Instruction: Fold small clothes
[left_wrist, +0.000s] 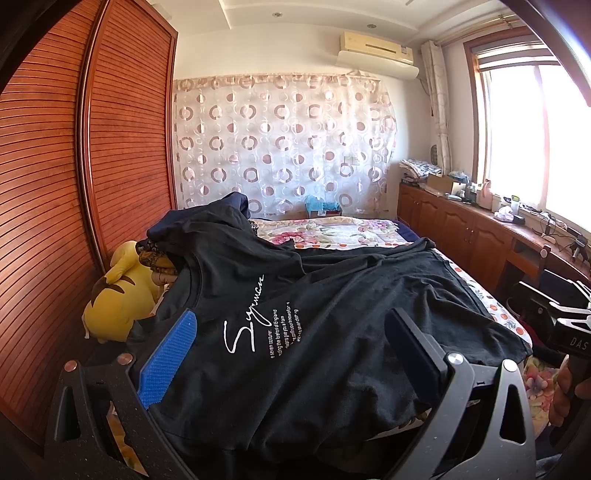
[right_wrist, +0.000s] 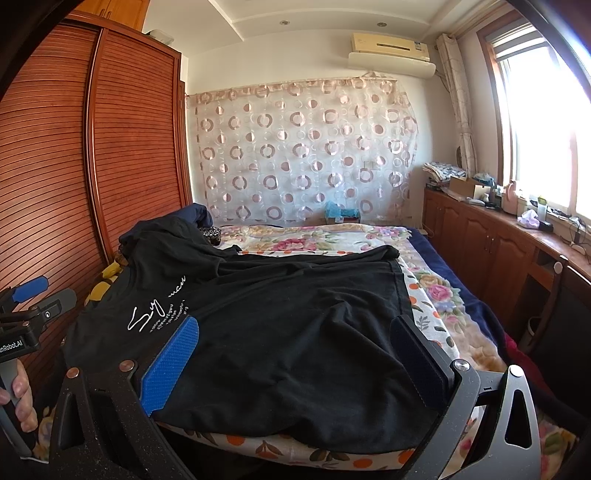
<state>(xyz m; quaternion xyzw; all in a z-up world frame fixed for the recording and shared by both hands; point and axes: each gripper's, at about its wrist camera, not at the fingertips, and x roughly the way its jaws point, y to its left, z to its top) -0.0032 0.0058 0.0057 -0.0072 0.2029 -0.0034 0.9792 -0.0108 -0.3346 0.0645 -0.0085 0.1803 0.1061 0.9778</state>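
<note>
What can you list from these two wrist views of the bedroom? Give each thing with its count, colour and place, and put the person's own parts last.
T-shirt: one, black with white print, spread on the bed.
Bedspread: one, floral, under the T-shirt.
Plush toy: one, yellow, left of the bed by the wardrobe.
Wardrobe: one, reddish wood, left wall.
Curtain: one, sheer with circles, back wall.
Air conditioner: one, cream, above the curtain.
Cabinets: one row, brown, under the window.
Left tongs: open, over the T-shirt.
Right tongs: open, over the T-shirt.
Hand: one, gripping a handle.
</note>
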